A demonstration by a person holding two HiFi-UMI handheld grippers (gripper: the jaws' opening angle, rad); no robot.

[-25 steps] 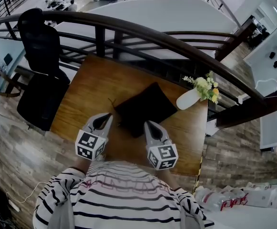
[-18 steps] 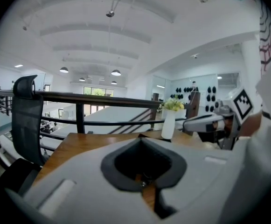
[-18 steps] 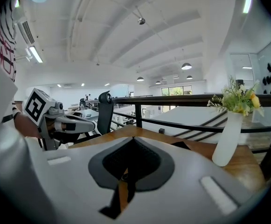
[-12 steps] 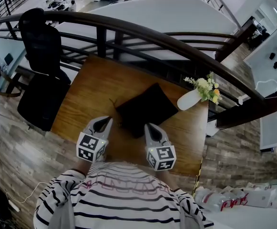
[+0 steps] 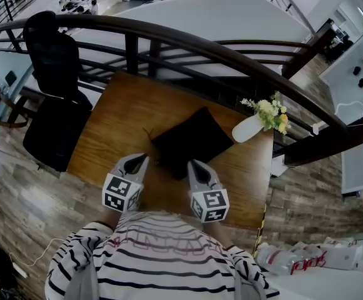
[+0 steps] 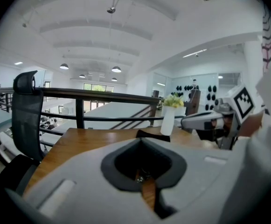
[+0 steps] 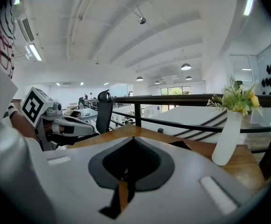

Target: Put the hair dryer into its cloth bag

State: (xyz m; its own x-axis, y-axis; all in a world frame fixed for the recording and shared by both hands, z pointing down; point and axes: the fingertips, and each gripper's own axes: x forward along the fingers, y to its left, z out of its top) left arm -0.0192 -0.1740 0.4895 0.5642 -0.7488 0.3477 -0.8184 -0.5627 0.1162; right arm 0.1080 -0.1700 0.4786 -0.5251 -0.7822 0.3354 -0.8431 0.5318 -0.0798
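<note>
Black cloth bag ahead of closed fingers

We find no words or numbers that can be read. Black-and-white square code markers sit on the cubes of the left gripper and the right gripper. Red print on white wrapping at lower right is too blurred to read, as is pink print on the striped shirt.
</note>
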